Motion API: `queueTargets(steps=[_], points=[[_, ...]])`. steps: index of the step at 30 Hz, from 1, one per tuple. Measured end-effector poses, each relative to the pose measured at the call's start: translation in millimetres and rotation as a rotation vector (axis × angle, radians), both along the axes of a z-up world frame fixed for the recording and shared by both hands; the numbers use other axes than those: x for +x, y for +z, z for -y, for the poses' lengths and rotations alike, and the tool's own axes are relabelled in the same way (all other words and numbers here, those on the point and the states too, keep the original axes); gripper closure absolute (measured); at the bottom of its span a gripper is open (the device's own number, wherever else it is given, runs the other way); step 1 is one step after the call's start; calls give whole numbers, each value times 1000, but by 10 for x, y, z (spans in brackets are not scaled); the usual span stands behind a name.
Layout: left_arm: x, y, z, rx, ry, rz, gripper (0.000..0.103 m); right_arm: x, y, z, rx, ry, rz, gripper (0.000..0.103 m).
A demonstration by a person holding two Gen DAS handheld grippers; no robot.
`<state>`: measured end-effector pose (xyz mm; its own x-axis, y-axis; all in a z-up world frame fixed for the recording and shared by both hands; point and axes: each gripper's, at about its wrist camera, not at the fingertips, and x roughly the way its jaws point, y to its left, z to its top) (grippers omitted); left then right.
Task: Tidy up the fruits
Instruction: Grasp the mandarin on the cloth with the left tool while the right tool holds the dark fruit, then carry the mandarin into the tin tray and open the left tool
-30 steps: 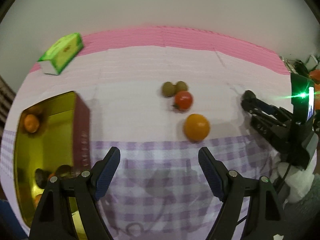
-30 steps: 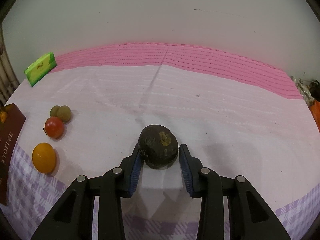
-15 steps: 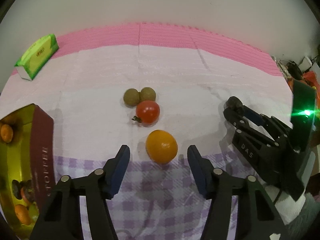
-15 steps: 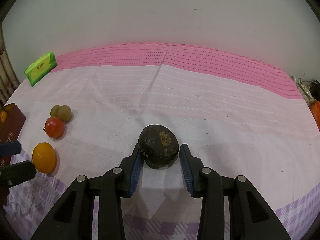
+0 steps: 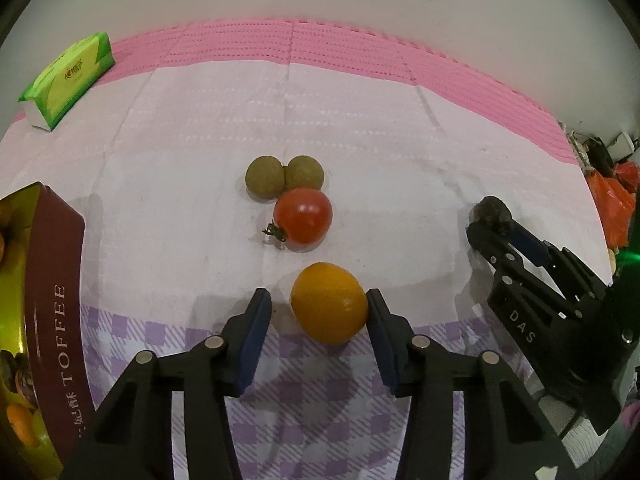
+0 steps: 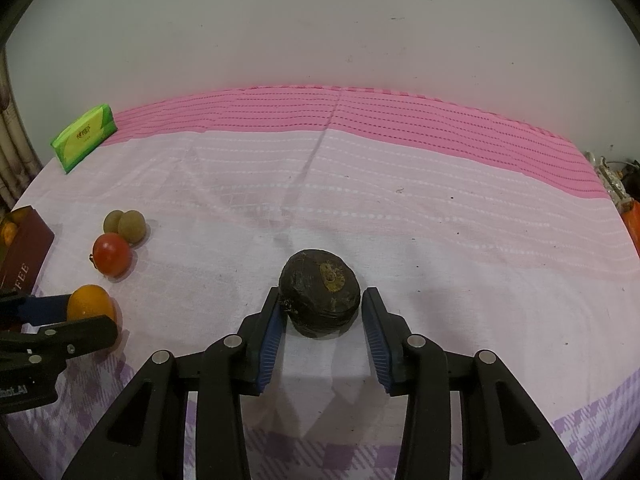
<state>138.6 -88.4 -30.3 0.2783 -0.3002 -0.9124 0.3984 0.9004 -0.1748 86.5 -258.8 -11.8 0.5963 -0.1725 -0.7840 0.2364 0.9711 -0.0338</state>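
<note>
My left gripper (image 5: 318, 312) has been closing around the orange (image 5: 329, 307), just below the tomato (image 5: 303, 215); right pad touches, left pad apparently clear. My right gripper (image 6: 320, 312) brackets the dark fruit (image 6: 319, 293), opening slightly.

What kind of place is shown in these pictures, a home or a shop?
Probably a home, though that is a guess: a table against a plain wall, covered with a pink and lilac cloth, with loose fruit such as a tomato, a green tissue pack and a toffee tin reused for fruit.
</note>
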Motion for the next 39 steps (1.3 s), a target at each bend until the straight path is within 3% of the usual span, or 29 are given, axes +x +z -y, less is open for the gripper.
queueTargets(steps=[4, 6, 25, 39], points=[[14, -2, -13, -5, 1, 0, 63, 1, -1, -5, 1, -1, 0, 60], [13, 7, -22, -6, -2, -1, 69, 0, -2, -5, 0, -1, 0, 60], [-233, 59, -306, 33, 14, 1, 70, -3, -7, -5, -6, -2, -2, 60], [-361, 345, -445, 31, 33, 56, 70, 20, -18, -6, -19, 2, -6, 60]])
